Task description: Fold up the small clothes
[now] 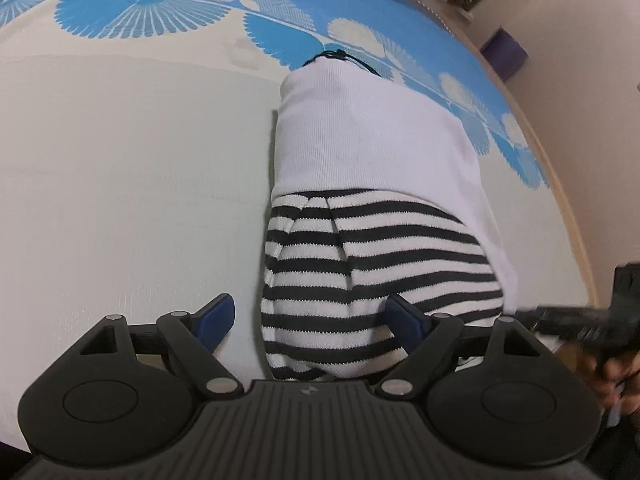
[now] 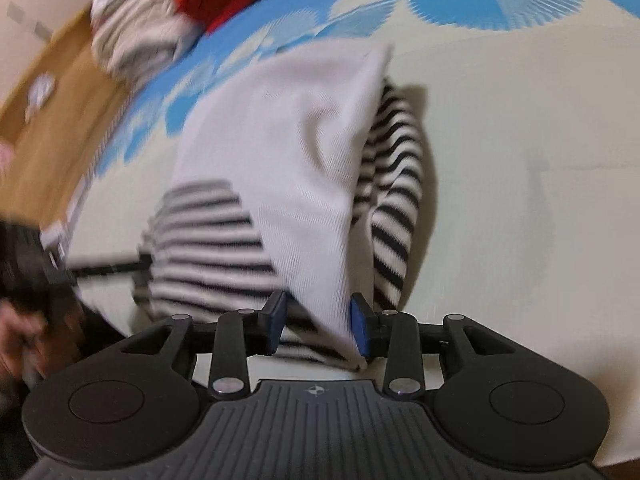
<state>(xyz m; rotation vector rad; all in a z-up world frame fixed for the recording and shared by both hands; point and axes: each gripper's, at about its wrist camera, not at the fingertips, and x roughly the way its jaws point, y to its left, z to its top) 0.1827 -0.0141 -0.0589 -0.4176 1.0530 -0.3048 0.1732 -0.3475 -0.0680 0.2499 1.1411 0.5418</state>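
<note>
A small garment with a plain white part (image 1: 372, 136) and a black-and-white striped part (image 1: 360, 276) lies on the bed sheet (image 1: 120, 200). My left gripper (image 1: 312, 320) is open, its blue pads (image 1: 218, 314) on either side of the striped end, which rests between them. In the right wrist view the white part (image 2: 288, 168) is folded over the striped part (image 2: 208, 232). My right gripper (image 2: 318, 322) is open, with the white fabric's edge between its pads. A striped sleeve (image 2: 394, 200) lies to the right.
The sheet has a blue fan pattern (image 1: 140, 12) at the far side. A pile of other clothes, red and striped (image 2: 168, 12), sits at the far left in the right wrist view. A wooden floor (image 2: 44, 128) lies beyond the bed edge. The right wrist view is blurred.
</note>
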